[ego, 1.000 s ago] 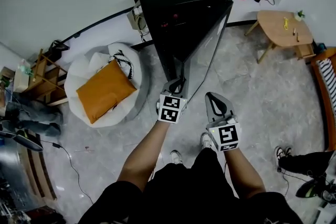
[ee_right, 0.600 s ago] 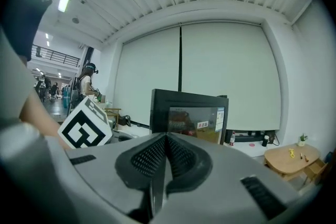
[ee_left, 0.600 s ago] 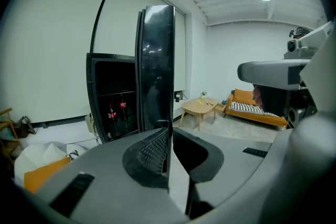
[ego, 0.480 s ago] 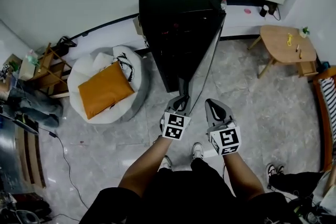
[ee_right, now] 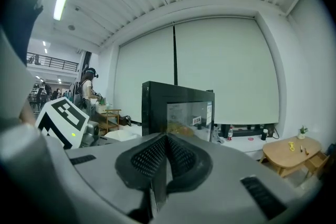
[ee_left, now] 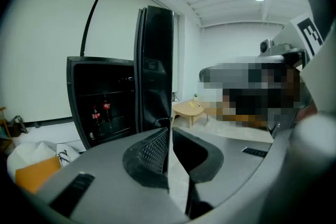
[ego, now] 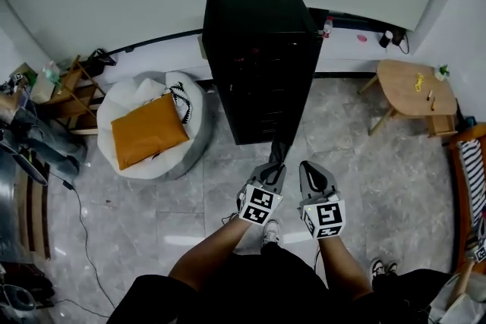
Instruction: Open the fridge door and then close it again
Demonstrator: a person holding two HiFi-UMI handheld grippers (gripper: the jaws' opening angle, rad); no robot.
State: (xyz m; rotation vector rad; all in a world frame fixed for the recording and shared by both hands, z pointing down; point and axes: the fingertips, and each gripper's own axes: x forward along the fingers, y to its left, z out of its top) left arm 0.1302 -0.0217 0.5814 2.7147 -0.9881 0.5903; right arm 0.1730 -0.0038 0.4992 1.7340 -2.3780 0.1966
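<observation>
Beside open fridge (ego: 258, 49), white beanbag (ego: 125, 95), wooden table (ego: 410, 87)

Black fridge (ego: 262, 49), black fridge door (ee_left: 155, 60), orange cushion (ego: 148, 131) on white beanbag (ego: 125, 96), grey marbled floor tiles (ego: 380, 171), light wood table (ego: 410, 83), grey left gripper (ego: 277, 155) and right gripper (ego: 307, 167), black-and-white marker cubes (ego: 260, 205).

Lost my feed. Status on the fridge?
Left gripper shut on fridge door edge. Right gripper shut, empty. Door wide open. Beanbag beside fridge, apart from door.
</observation>
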